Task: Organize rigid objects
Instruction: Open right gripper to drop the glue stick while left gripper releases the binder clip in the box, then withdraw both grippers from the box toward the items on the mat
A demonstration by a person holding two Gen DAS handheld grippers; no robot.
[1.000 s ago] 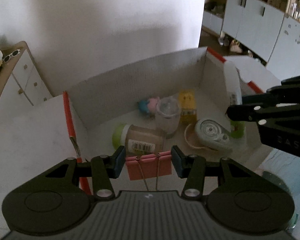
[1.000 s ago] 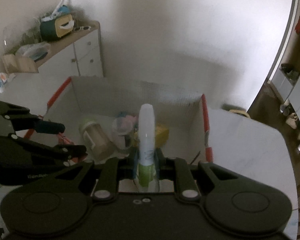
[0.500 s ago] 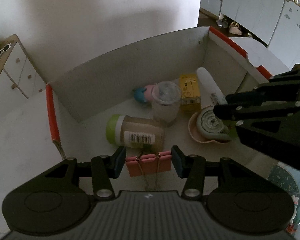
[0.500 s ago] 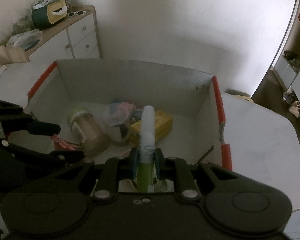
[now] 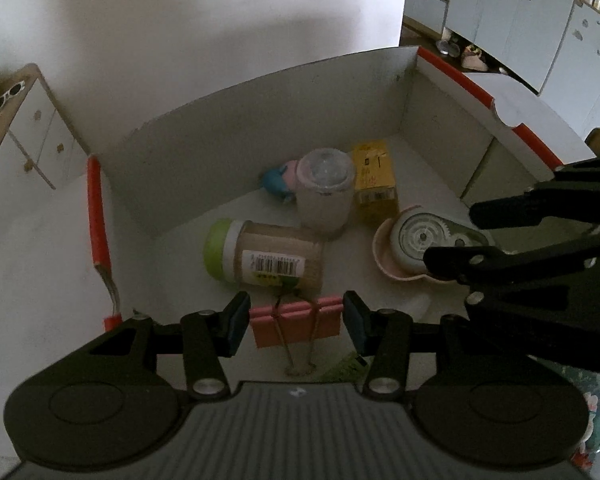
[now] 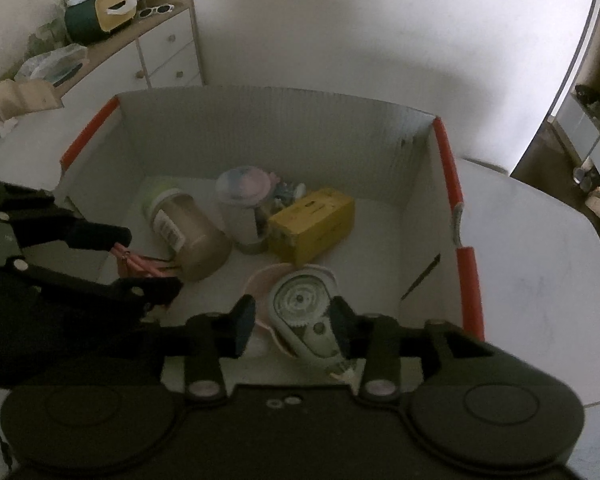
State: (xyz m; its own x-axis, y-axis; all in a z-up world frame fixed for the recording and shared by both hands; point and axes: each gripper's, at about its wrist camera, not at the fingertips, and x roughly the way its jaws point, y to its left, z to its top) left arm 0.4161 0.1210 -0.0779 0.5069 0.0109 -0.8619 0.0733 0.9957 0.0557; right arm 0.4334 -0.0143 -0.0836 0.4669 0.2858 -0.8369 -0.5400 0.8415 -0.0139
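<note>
Two tongs hang over the open cardboard box (image 5: 260, 128). Your right tongs (image 6: 294, 322) were clenched on a white-and-green tube a second ago; now their jaws are opening and the tube has dropped out of them, only a pale end (image 5: 418, 304) showing just below them beside the correction tape dispenser (image 6: 300, 312), which lies on the box floor in the gap, ungripped. That item looks delivered. Your left tongs (image 5: 296, 318) stay clamped on the pink binder clip (image 5: 296, 320), held low over the near floor, just in front of the lying green-lidded jar (image 5: 264, 256). Likely next: release the clip there.
</note>
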